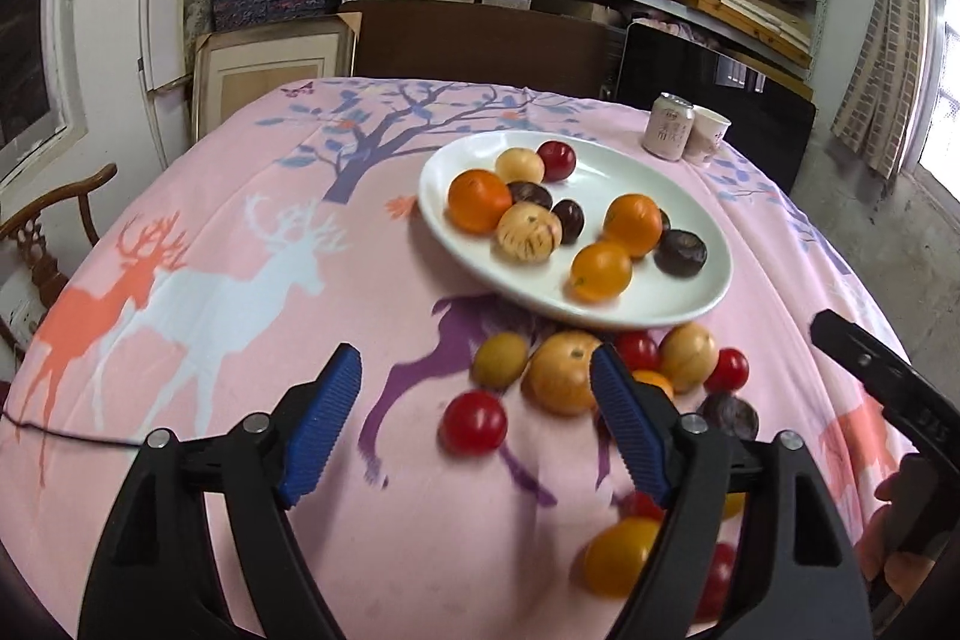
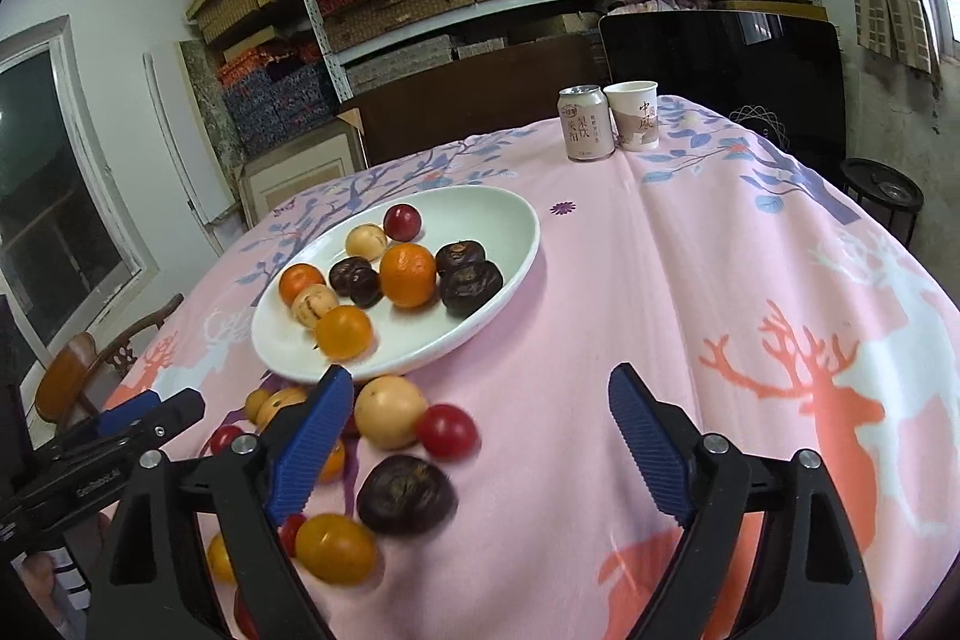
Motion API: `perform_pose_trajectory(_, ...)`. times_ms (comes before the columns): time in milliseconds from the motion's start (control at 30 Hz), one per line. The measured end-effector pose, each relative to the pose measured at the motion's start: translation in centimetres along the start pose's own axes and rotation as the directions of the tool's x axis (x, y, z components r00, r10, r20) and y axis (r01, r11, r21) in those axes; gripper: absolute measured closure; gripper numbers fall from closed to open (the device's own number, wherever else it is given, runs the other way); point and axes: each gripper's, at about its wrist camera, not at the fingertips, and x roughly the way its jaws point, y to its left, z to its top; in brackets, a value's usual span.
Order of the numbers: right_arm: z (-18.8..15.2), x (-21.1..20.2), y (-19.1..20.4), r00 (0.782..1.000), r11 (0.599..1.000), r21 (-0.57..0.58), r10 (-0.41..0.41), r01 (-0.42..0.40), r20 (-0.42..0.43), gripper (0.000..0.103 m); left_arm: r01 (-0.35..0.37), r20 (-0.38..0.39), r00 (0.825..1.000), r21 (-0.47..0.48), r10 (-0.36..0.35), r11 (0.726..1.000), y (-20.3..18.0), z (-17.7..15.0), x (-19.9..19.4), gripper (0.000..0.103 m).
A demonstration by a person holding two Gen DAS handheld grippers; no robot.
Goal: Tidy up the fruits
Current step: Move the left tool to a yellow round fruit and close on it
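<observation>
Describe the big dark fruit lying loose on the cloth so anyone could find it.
Start at the white oval plate on the pink deer tablecloth. Nearer than it lies a loose cluster of fruit. The dark brown fruit sits at its near right edge, below a red cherry tomato: the only big, dull, wrinkled one there.

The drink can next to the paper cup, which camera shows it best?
The right wrist view. There the drink can stands upright, nearer and sharper, its printed side facing the camera, beside the paper cup. The left wrist view shows the same can smaller, near the table's far edge, its print hard to read.
</observation>
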Motion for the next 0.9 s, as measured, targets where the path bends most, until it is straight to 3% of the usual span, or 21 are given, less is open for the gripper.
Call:
perform_pose_trajectory(67, -0.5, -0.3, -0.2, 1.000, 1.000, 0.010, 0.005, -0.005, -0.001, 0.009, -0.007, 0.002, 1.000, 0.005, 0.007, 1.000, 0.1, -0.6, -0.4, 0.022)
perform_pose_trajectory(533, -0.9, 0.3, -0.7, 1.000, 0.999, 0.048, -0.004, 0.006, -0.031, 0.009, -0.027, -0.018, 0.999, 0.030, 0.027, 0.999, -0.3, -2.2, -1.0, 0.018)
perform_pose_trajectory(767, -0.9, 0.6, -1.5, 0.999, 0.996, 0.091, 0.002, 0.003, -0.052, 0.009, 0.057, -0.039, 0.998, -0.015, -0.058, 0.998, 1.2, -3.0, -1.8, 0.011)
perform_pose_trajectory(900, -0.9, 0.9, -2.3, 0.997, 0.990, 0.138, 0.018, -0.009, -0.070, 0.008, 0.079, -0.075, 0.994, 0.016, -0.078, 0.997, 1.2, -4.0, -2.4, 0.011)
